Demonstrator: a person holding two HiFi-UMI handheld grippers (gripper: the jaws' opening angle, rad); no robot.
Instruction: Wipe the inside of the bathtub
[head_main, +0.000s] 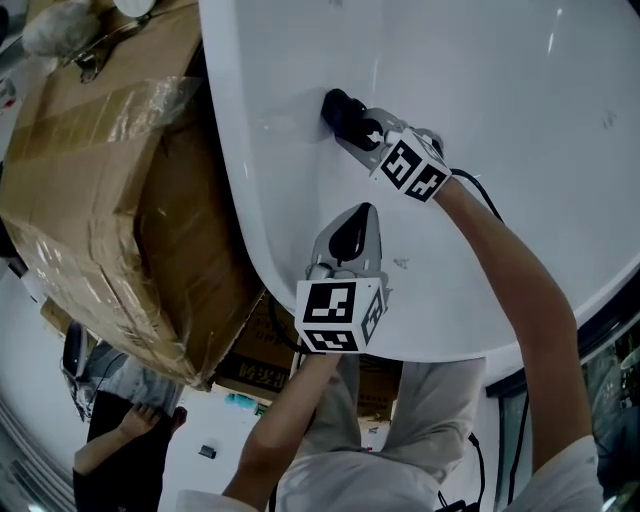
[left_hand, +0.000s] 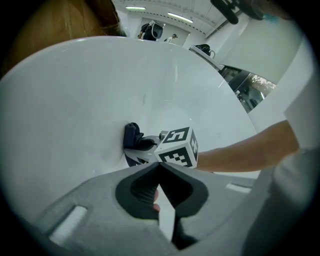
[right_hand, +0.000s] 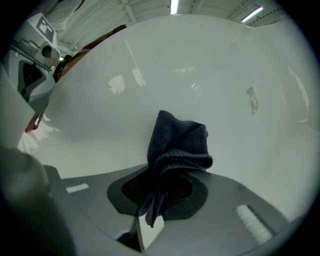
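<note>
A soft, dark, folded cloth is clamped in the right gripper and held against the smooth, white, curved bathtub wall. The left gripper is closed on nothing.

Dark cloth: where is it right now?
The dark cloth is clamped in the right hand-held gripper, against the bathtub inner wall, upper centre of the head view, above the left hand-held gripper.

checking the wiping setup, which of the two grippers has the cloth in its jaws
The right gripper: its jaws are clamped on the dark cloth, held against the bathtub. The left gripper has its jaws together, nothing between them.
</note>
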